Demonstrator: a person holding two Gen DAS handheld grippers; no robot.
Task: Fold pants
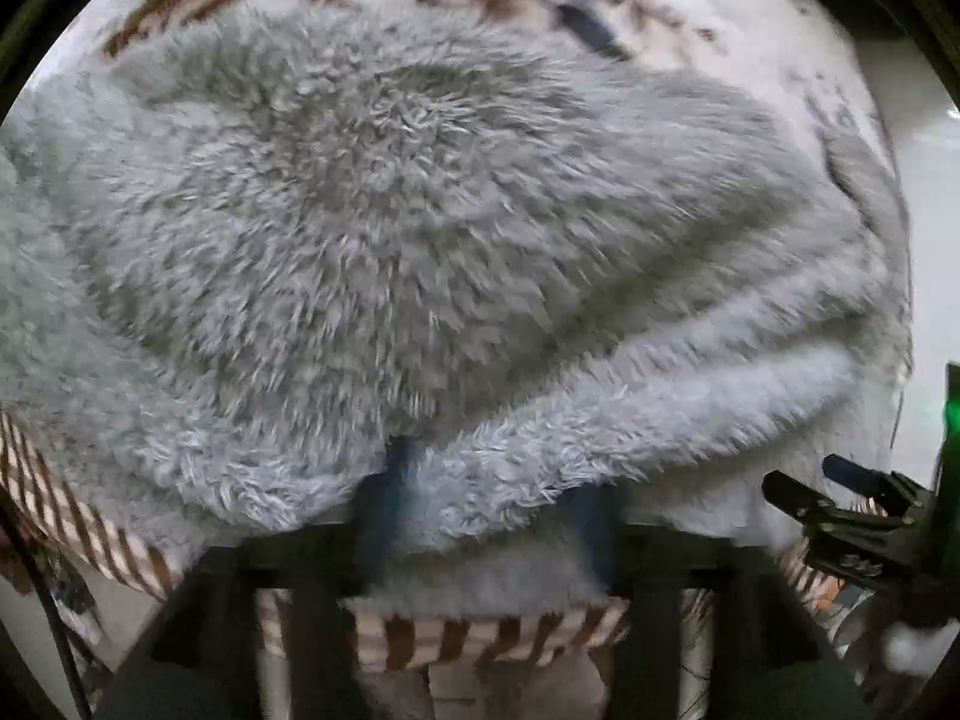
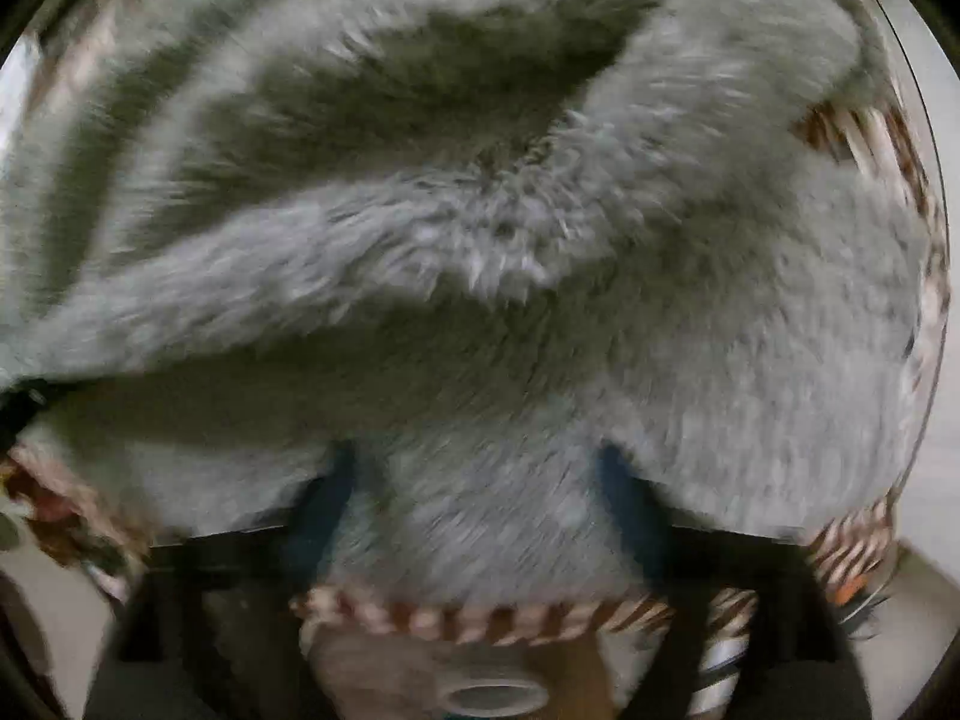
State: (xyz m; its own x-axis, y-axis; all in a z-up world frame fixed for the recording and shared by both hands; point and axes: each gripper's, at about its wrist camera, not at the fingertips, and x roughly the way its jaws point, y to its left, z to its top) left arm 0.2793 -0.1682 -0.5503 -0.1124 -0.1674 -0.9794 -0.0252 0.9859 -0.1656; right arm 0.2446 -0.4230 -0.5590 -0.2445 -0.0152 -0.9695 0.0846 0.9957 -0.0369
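A: What does your left side see?

B: My left gripper has its jaws apart, both blue fingers sunk into the near edge of the fluffy grey pants. Fleece lies between them, but I cannot tell if they pinch it. The pants are heaped on a brown-and-white patterned cover, whose striped border shows just under the fleece.

A: And the right?

B: My right gripper also has its jaws apart, with pants fleece filling the gap. A thick fold runs across the view from the left. The striped cover edge sits just below. It is blurred.
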